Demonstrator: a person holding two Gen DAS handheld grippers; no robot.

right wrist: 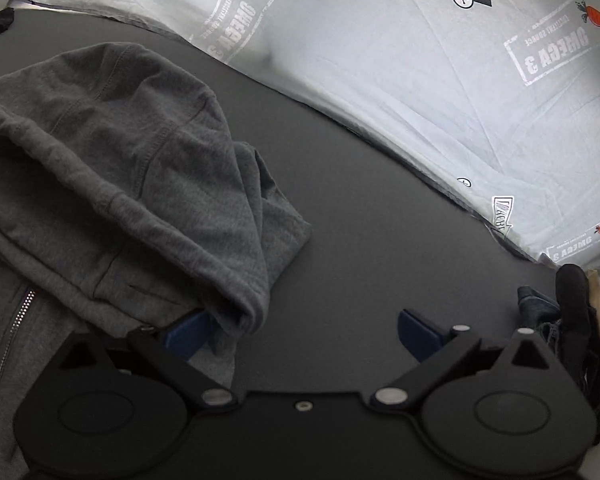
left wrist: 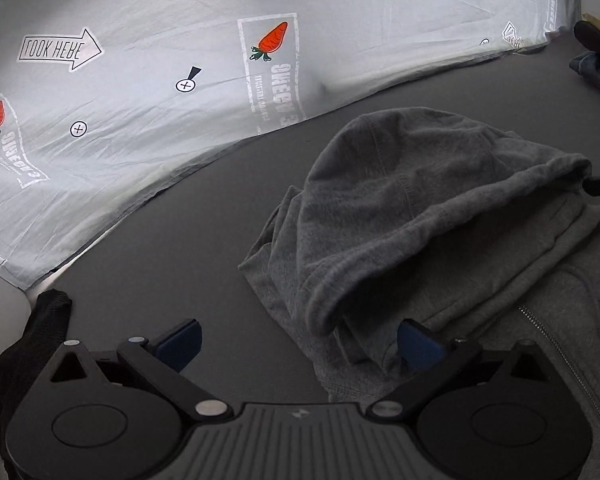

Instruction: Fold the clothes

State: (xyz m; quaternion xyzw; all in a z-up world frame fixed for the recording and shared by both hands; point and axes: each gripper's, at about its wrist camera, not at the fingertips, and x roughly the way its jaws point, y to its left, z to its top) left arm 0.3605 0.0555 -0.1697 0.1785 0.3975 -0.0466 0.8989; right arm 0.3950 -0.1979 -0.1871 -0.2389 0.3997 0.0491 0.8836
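"LOOK HERE" arrow and "OMEGA 3" carrot stamps, mirrored, on the pale printed sheet [left wrist: 160,92].

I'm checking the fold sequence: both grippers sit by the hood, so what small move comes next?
Probably close both: the left gripper and right gripper are open, each with one finger at the grey hoodie's hood edge, nothing gripped yet.

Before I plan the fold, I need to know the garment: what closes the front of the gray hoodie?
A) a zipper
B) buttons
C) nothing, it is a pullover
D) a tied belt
A: a metal zipper runs down the front of the gray hoodie, also seen in the left wrist view.
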